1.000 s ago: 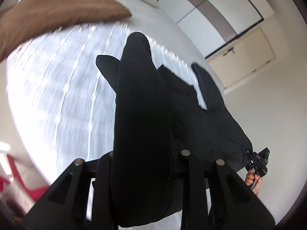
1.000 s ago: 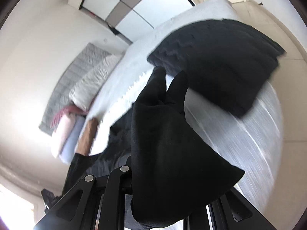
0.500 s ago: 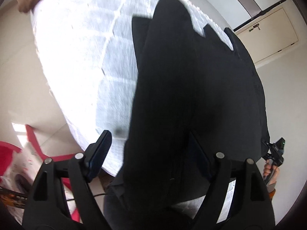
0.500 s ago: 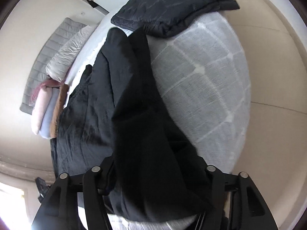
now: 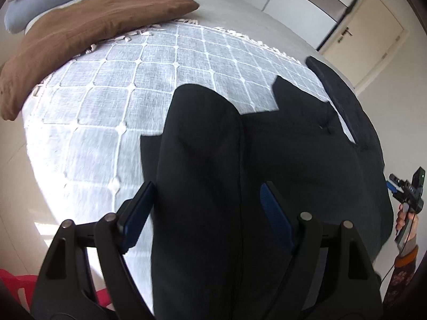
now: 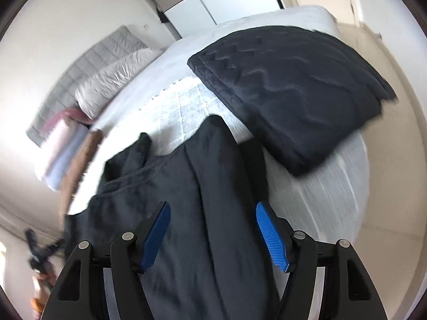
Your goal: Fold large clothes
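Observation:
A large black garment [image 5: 293,160] lies spread on the bed's grey checked throw [image 5: 120,93]. A long folded ridge of it [image 5: 200,133] runs up between the jaws of my left gripper [image 5: 208,189]. Those jaws stand wide and are closing a little, and the blue pads [image 5: 138,210] do not press the cloth. In the right wrist view the same garment [image 6: 173,186] lies under my right gripper [image 6: 212,206]. Its jaws are opening, with a fold between them and the pads [image 6: 269,237] clear of it. A hand holds that gripper [image 5: 408,189] at the garment's right edge.
A folded dark quilt [image 6: 293,85] lies on the bed right of the garment. A brown cushion [image 5: 80,26] and pillows [image 6: 114,80] sit toward the headboard. A door [image 5: 368,34] and wardrobe stand beyond the bed. Something red [image 5: 16,280] is on the floor at lower left.
Both grippers held folds of the black garment up a second ago. Their jaws have since spread, and the cloth has dropped flat onto the bed.

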The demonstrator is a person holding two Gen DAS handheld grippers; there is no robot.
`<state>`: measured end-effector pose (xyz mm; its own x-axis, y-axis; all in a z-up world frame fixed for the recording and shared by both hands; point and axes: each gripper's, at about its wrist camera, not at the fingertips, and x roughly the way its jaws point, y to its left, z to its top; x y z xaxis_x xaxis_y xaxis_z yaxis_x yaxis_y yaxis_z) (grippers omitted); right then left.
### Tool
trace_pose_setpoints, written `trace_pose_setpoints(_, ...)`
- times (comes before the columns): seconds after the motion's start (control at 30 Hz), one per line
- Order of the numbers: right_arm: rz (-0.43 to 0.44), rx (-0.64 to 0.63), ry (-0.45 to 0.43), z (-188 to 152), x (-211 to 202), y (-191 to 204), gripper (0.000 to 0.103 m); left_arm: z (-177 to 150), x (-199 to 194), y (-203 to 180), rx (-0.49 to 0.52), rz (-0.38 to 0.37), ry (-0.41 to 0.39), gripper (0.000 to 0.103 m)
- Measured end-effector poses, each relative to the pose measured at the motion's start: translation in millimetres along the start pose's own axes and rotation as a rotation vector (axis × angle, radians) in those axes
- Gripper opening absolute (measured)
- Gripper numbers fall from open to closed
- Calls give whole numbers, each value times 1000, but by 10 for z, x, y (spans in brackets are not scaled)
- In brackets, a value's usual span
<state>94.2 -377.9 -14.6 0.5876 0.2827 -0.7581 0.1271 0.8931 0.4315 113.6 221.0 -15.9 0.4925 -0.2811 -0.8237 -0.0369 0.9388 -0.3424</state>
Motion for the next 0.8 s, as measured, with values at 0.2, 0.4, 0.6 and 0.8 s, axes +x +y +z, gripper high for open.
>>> trace_pose_setpoints(0.2,-86,-31,-40,260,599,130,22,119,151,-26,-135,-24,-50,15)
trace_pose_setpoints(0.4,-116,-59,-223,162,321,239,6,61,-314,-229,-60,-24,-282,8)
trace_pose_setpoints(0.6,-178,-103,-438,490,-51,562,6,422,-497,-592,39,52,-505,8)
trace_pose_setpoints(0.8,-287,-180,-527,956,203,912,6,1019,-100,-611,-12,123,-573,8)
